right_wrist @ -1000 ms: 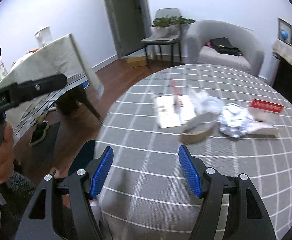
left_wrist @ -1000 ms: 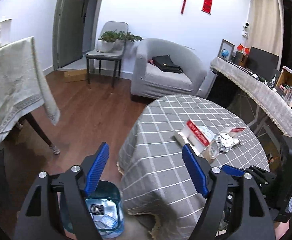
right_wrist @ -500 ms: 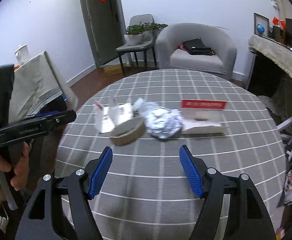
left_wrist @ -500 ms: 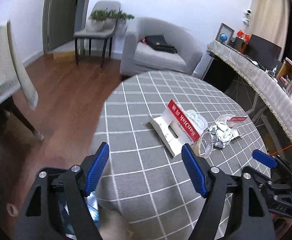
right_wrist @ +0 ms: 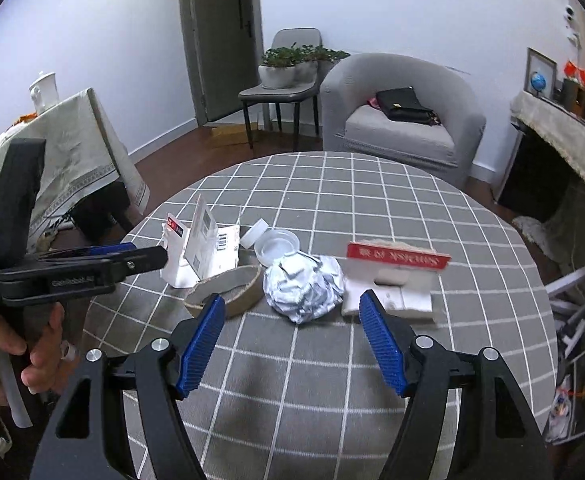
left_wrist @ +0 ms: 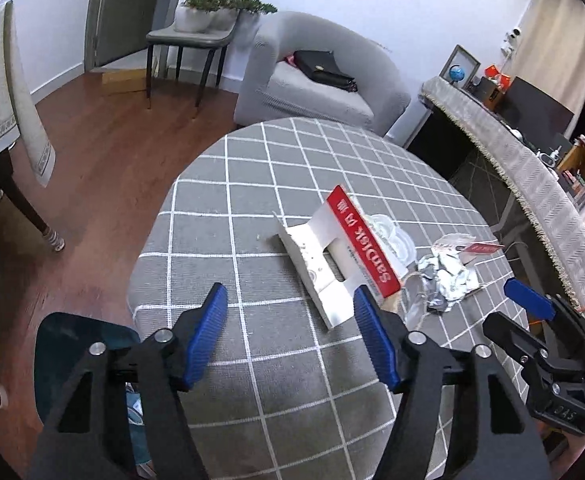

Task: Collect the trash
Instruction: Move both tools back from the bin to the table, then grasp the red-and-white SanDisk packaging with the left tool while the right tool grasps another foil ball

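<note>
The trash is lying in a loose row near the middle of the round table under the grey white-checked cloth [right_wrist: 432,216], and the crumpled silver foil ball [right_wrist: 302,286] is serving as the landmark. Just left of the ball are lying a torn brown cardboard ring [right_wrist: 228,290], a clear plastic lid [right_wrist: 274,244] behind it, and a white and red opened card package [right_wrist: 200,252]. Just right of the ball, a second red-topped white card pack [right_wrist: 392,276] is resting.

The right gripper [right_wrist: 292,340] is hovering with its blue-padded jaws spread wide and empty, and the ball is sitting straight ahead, centred between them, so this hand looks the nearer.

The left gripper [left_wrist: 290,338] is likewise gaping and holding nothing, with the opened package lying ahead and slightly right, its long axis running diagonally away from the jaws.
</note>
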`<action>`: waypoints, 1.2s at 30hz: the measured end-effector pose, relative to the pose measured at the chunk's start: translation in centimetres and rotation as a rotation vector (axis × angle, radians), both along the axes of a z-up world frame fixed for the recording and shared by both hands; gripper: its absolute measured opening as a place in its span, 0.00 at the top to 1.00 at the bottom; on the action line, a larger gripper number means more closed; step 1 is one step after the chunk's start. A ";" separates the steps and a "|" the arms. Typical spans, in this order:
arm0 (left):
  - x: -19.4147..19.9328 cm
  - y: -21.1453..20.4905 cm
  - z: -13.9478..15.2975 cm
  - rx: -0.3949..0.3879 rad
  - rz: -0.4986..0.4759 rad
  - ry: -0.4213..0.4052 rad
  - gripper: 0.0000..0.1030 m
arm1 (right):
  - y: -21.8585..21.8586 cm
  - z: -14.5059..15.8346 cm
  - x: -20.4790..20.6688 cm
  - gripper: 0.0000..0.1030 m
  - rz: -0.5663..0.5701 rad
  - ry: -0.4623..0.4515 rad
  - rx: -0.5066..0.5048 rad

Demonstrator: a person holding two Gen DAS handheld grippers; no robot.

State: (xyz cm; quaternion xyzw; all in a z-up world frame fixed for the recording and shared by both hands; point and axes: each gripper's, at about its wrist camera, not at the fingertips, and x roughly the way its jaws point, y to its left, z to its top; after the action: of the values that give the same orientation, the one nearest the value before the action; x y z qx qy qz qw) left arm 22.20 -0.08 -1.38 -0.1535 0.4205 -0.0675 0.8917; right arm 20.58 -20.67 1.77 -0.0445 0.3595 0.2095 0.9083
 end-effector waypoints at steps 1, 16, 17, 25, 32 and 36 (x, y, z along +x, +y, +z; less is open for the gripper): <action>0.3 0.1 -0.2 -0.013 0.002 0.011 0.40 | 0.3 0.0 0.2 0.32 0.005 -0.002 -0.007; 1.8 -1.4 -0.7 0.016 -0.049 0.021 0.83 | 3.3 -1.9 2.8 0.38 -0.003 0.016 -0.179; 1.8 -1.5 -0.7 0.012 -0.056 0.020 0.85 | 3.4 -2.1 2.8 0.39 -0.003 0.021 -0.182; 1.6 -1.6 -1.0 0.038 -0.051 0.024 0.93 | 3.7 -2.9 3.4 0.47 -0.017 0.031 -0.221; 1.1 -1.1 -0.3 0.067 -0.044 -0.005 0.99 | 4.1 -2.3 3.2 0.57 -0.013 0.021 -0.223; 0.8 -0.1 -0.2 0.068 -0.033 -0.003 0.99 | 4.0 -1.5 3.2 0.57 -0.024 0.013 -0.193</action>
State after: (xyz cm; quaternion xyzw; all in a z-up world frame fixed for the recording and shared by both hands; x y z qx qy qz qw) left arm 22.98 -0.20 -1.55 -0.1161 0.4234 -0.0681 0.8959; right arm 23.74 -16.70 0.24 -0.1262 0.3844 0.1633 0.8998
